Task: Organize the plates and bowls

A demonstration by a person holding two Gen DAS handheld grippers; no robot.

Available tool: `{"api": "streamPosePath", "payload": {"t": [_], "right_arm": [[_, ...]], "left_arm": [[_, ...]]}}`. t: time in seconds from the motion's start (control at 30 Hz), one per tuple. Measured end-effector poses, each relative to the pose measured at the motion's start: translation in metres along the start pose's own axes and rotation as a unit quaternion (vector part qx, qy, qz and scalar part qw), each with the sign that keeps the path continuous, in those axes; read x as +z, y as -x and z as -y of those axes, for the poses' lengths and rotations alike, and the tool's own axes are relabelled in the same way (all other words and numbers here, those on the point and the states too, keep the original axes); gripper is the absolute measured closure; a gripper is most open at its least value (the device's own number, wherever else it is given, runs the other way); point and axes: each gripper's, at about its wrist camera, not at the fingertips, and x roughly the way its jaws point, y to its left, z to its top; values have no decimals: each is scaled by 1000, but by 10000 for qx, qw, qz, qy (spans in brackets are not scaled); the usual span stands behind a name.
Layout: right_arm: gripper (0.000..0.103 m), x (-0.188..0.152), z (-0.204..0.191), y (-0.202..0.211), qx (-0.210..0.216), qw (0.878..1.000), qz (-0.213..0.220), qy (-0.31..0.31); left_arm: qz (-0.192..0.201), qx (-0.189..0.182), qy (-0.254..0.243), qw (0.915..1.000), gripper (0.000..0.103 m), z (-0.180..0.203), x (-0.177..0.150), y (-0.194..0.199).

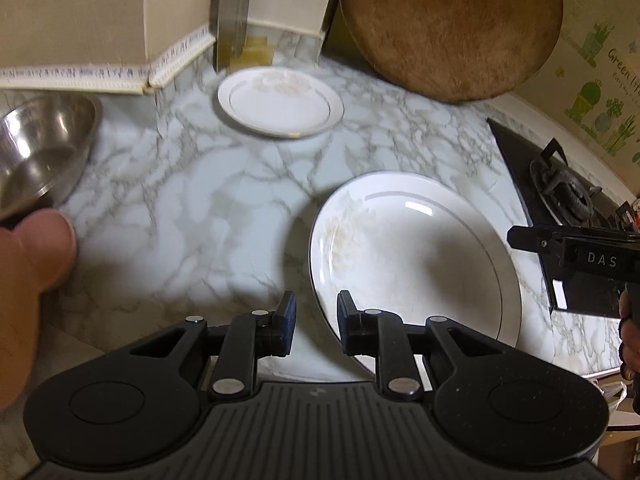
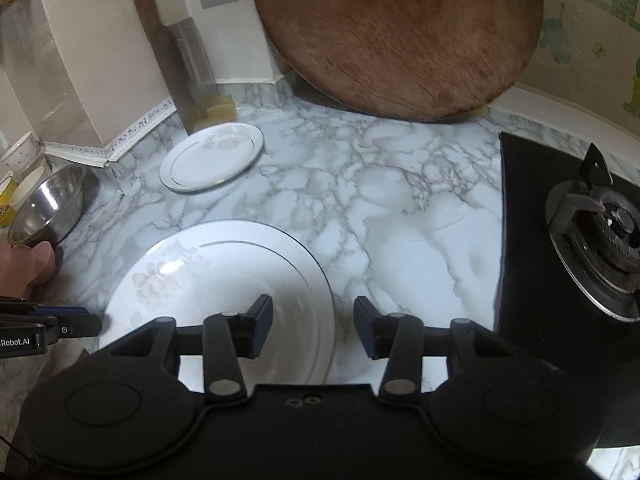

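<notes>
A large white plate [image 1: 416,256] [image 2: 216,292] with a faint flower print lies on the marble counter near the front edge. A smaller white plate [image 1: 280,101] [image 2: 212,157] lies farther back by the wall. A steel bowl [image 1: 36,152] [image 2: 52,200] stands at the left. My left gripper [image 1: 316,320] is open and empty, straddling the large plate's left rim. My right gripper [image 2: 313,324] is open and empty, its fingers on either side of the plate's right rim. It also shows in the left wrist view [image 1: 572,254], beyond the plate's right edge.
A round wooden board [image 1: 452,28] [image 2: 400,36] leans on the back wall. A black gas hob [image 1: 560,200] [image 2: 568,240] sits on the right. A knife holder [image 2: 192,68] with a sponge stands behind the small plate. Paper cups [image 2: 12,184] stand at the far left.
</notes>
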Motion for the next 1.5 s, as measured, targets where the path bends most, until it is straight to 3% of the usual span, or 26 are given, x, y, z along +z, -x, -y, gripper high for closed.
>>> {"api": "streamPosePath", "payload": {"t": [0.07,0.13,0.2,0.47,0.77,0.93,1.23,1.5], "right_arm": [[51,4,-5,2,7,10000,67,59],[47,7,-10,4,36,9998,130,131],[45,12,-15,6,72,9996,203,193],[25,31,-37,6,208,9978,502,381],[0,58,-54,-1,170,9928,963,691],[0,77,-57,-17,152,9895,1157,849],[0,116,-49,-71,254,9944,806,641],[0,138,-56,-116,224,9948,579,802]], "left_arm": [[136,32,-11,9999,69,0,3,5],[328,82,23,9994,43,-3,7,12],[527,121,77,9985,38,-5,11,19],[845,347,113,9958,37,-15,32,26],[1307,679,-33,9891,24,-17,57,21],[1392,799,-30,9870,24,-19,75,7],[1273,1238,9,9841,24,-24,108,-38],[1100,1398,-19,9840,24,-27,133,-76]]}}
